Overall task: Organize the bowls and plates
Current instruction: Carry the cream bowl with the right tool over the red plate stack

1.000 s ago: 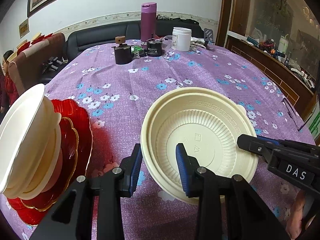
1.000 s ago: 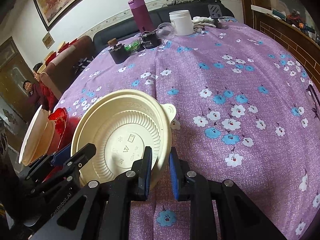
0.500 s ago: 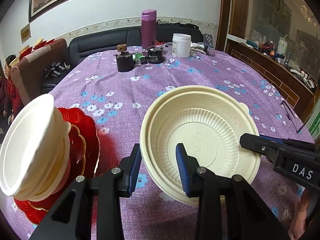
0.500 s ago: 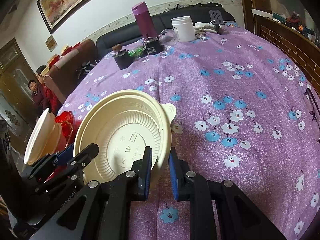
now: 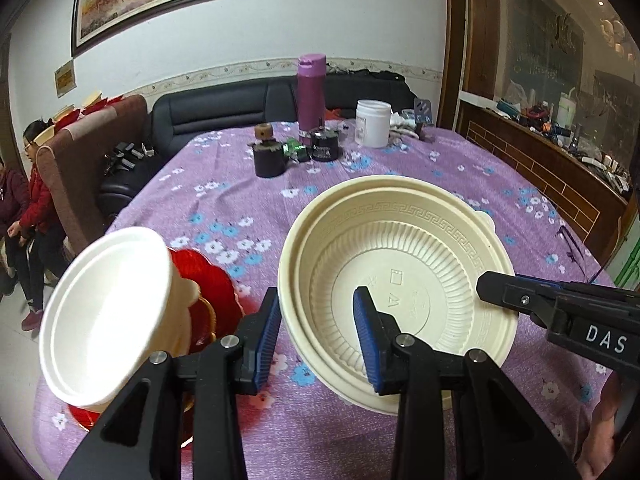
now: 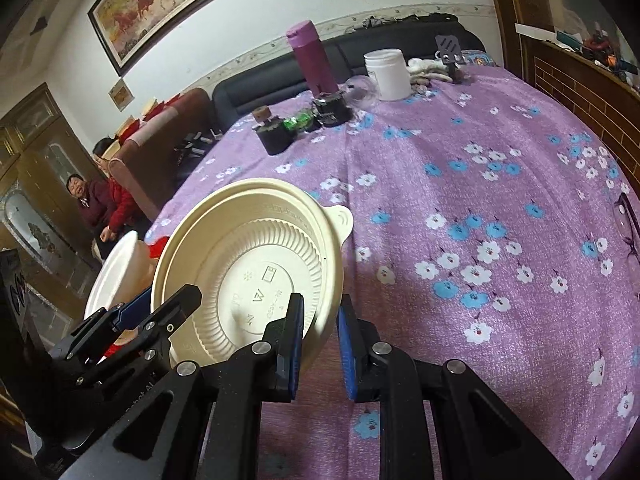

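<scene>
A cream plastic bowl point(image 5: 400, 280) with a ribbed inside is lifted and tilted above the purple flowered table point(image 5: 240, 200). My left gripper point(image 5: 316, 336) straddles its near-left rim, one pad inside, one outside. My right gripper point(image 6: 318, 344) is shut on the opposite rim; the bowl also shows in the right wrist view point(image 6: 248, 264). A white bowl point(image 5: 108, 320) sits tilted on red scalloped plates point(image 5: 216, 292) at the left, and shows in the right wrist view point(image 6: 116, 272).
At the far end stand a purple flask point(image 5: 310, 92), a white jar point(image 5: 373, 122), a dark cup point(image 5: 268, 158) and a small black jar point(image 5: 324, 146). Glasses point(image 6: 628, 224) lie at the right edge. People sit at the left point(image 6: 92, 204).
Both grippers have risen with the cream bowl, tilting it more upright. The white bowl and red plates now sit lower and nearer in the left view.
</scene>
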Demonstrator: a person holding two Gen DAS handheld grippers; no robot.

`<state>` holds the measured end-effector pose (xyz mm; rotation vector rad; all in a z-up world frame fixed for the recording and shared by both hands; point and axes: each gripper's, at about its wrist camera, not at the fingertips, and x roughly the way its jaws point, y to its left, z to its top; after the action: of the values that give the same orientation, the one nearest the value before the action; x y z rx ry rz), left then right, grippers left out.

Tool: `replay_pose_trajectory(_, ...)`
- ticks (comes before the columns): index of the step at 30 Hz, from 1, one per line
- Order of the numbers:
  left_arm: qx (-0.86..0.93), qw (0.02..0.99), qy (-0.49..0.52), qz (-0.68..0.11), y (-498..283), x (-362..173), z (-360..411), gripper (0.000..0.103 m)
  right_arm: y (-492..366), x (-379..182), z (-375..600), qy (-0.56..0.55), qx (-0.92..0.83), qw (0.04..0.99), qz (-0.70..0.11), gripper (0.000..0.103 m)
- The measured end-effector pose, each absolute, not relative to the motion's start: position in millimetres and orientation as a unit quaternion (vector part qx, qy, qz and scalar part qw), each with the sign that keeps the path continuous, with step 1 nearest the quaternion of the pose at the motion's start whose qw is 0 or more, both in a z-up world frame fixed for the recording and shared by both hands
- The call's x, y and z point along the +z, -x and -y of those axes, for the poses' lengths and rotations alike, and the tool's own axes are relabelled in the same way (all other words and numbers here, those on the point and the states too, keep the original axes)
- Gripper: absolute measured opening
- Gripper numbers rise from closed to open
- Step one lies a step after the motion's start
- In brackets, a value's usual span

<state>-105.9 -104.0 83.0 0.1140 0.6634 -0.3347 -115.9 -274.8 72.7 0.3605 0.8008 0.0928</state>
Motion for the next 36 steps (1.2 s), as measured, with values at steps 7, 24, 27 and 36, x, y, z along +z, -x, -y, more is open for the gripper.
replay_pose_trajectory(7,-0.151,0.938,-0.048,-0.308,107.9,99.3,91.1,0.038,114.1,89.8,261.9,-0.170,0.069,0.908,-0.377,0.019)
replay_pose_trajectory(24,-0.131,0.951,-0.034,-0.278,112.0,127.3,62.8,0.039,103.5,119.9,244.0,-0.173,0.116,0.906,-0.370,0.019)
replay_pose_trajectory(27,-0.127,0.953,-0.028,-0.273,112.5,132.2,55.3,0.039,101.4,126.6,237.2,-0.170,0.125,0.907,-0.365,0.019)
replay_pose_trajectory(36,-0.112,0.957,-0.024,-0.267,113.7,139.1,36.2,0.039,96.0,140.2,221.6,-0.165,0.147,0.906,-0.362,0.019)
